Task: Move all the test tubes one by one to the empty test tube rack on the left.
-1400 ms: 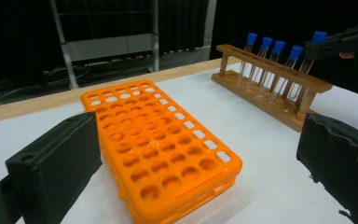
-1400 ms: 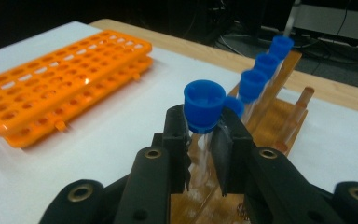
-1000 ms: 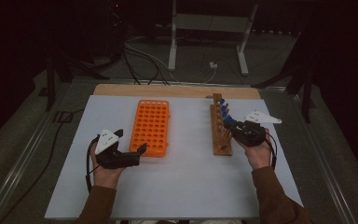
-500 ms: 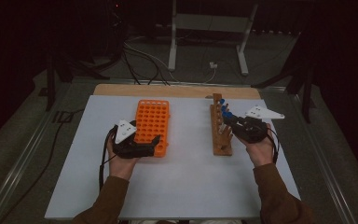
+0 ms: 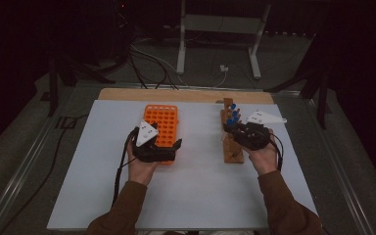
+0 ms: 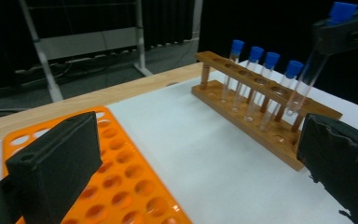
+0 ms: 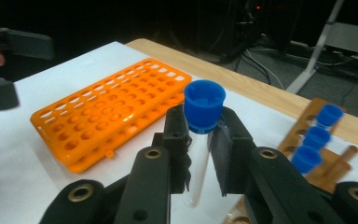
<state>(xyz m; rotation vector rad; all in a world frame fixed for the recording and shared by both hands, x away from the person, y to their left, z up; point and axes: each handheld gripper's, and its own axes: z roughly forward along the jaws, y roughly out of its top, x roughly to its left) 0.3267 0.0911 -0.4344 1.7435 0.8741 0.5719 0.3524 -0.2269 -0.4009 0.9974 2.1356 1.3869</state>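
Work in hand: moving capped test tubes from the wooden rack [image 5: 231, 139] to the orange rack [image 5: 160, 128]. Status, as judged: early stage. Right gripper [image 7: 205, 140] has its jaws clamped on one blue-capped tube [image 7: 200, 154], gripped just below the cap, tube upright; in the left gripper view the same tube [image 6: 307, 79] hangs with its lower end at or just above the near end of the wooden rack, so extraction looks about complete but transfer not yet made. Four more capped tubes [image 6: 254, 84] stand in the wooden rack, in a row toward its far end; its near holes read empty. Orange rack lies flat, well to the left of the wooden rack; every hole visible is empty, so no tube delivered yet. Left to do: carry the held tube across, seat it, then repeat for the remaining four. Left gripper [image 5: 164, 149] sits at the near end of the orange rack, jaws wide apart, nothing between them; prob. positioned to steady that rack, though contact can't be confirmed. Surroundings: white table board [image 5: 196, 196] bare between the two racks, so the path across is unobstructed. Beyond the wooden rack, off the table: metal stand [image 5: 215, 29] and floor cables [image 5: 152, 58], not in the way. Main risk, as judged: tube tip catching the wooden rack's top bar if moved sideways too low.
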